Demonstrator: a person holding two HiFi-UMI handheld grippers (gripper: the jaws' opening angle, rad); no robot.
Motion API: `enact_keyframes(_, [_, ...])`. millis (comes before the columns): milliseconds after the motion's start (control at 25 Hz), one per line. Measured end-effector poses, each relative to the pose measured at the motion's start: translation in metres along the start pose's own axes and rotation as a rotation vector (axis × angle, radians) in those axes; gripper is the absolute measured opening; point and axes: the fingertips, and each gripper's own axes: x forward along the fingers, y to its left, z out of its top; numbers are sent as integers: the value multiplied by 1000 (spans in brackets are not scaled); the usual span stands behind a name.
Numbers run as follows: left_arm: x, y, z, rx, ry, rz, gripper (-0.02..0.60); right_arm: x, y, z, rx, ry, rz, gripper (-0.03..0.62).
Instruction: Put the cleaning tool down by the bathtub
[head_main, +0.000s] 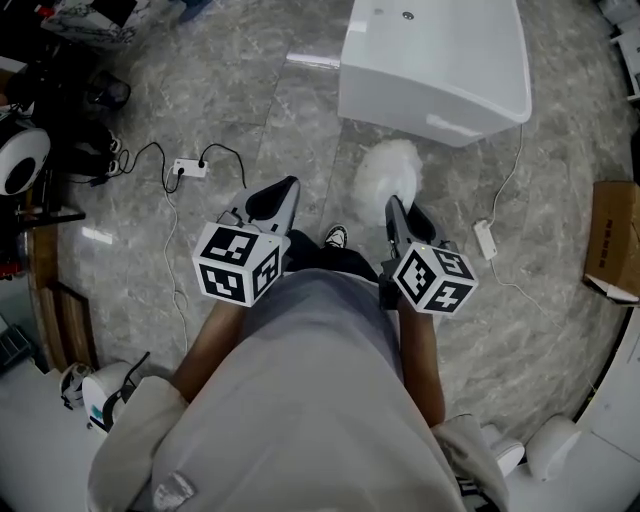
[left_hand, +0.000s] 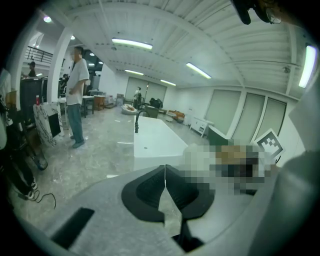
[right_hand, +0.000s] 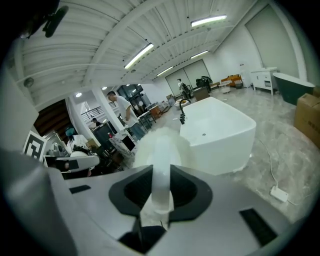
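Clamping cleaning tool (head_main: 388, 172), right gripper (head_main: 397, 213), near bathtub (head_main: 440, 70)

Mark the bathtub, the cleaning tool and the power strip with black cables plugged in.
bathtub (head_main: 440, 105), head view, near outer wall.
cleaning tool (head_main: 388, 172), head view, fluffy white head.
power strip (head_main: 188, 168), head view, middle of its white body.

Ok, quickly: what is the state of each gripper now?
Left gripper: jaws closed, empty.
Right gripper: jaws closed on the handle of the cleaning tool.
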Motion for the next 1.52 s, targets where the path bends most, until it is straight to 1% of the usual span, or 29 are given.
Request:
enact_keyframes(400, [19,-4,4,-13,14,-14,9,11,-11,0,-7,39,-10,78])
enact_keyframes(640, [36,8,19,-16,5,-22,9,34,-9,9,-34,69,7,78])
enact_keyframes(920, [74,39,43,-55,13,-34,9,76,-16,42,-48,77,-16,78])
enact_keyframes(1280, [122,86,90,-49,7,-40,9,135,-14,89,-64,85,-35,78])
enact_keyframes(1520, [149,122,119,-56,24,-58,9,176,-4,119,-56,92,-47,78])
